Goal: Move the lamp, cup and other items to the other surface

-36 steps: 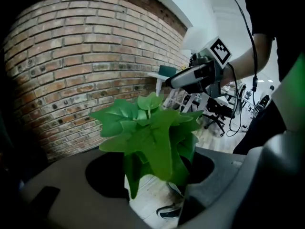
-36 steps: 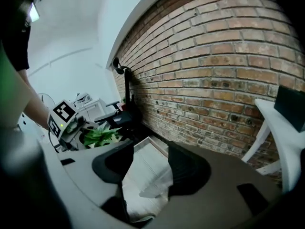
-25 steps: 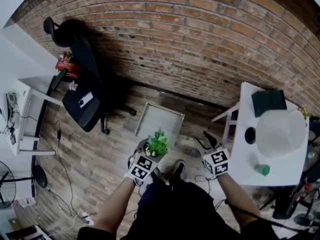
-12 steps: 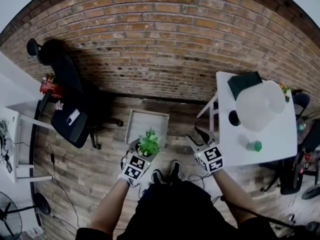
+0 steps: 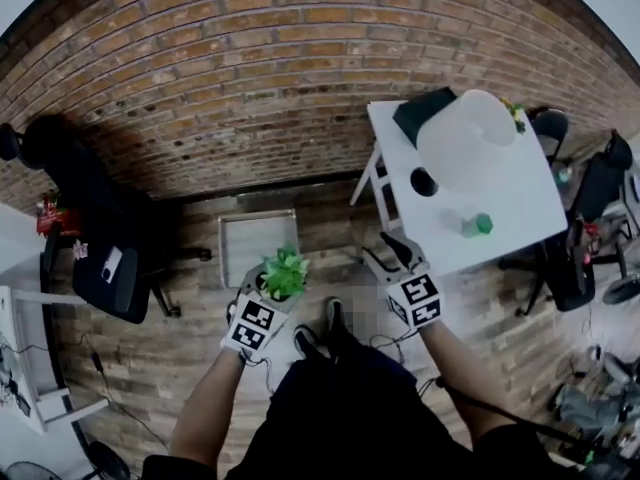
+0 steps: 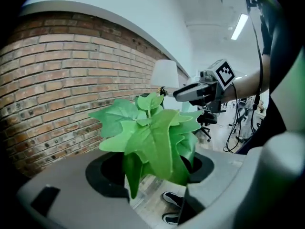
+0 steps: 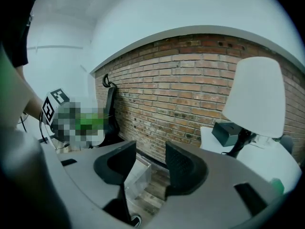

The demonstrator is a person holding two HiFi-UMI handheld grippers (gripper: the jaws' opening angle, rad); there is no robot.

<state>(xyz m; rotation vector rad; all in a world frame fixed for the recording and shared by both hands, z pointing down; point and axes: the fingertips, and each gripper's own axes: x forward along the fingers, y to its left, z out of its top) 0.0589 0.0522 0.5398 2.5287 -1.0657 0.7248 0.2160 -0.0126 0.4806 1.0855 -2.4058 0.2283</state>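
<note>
Left gripper [image 6: 152, 171]: jaws wide, clamped on the potted plant [image 6: 153, 132]. Right gripper [image 7: 151, 168]: my read is half open, nothing between. Lamp [image 5: 467, 140] on white table [image 5: 522, 216].

Bright, even indoor light from a ceiling strip [image 6: 241, 20]; fisheye bends the brick wall [image 5: 300, 68], corners vignetted black.

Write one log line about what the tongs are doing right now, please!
left tongs: shut on potted plant | right tongs: open, empty | lamp, green cup: on white table
</note>
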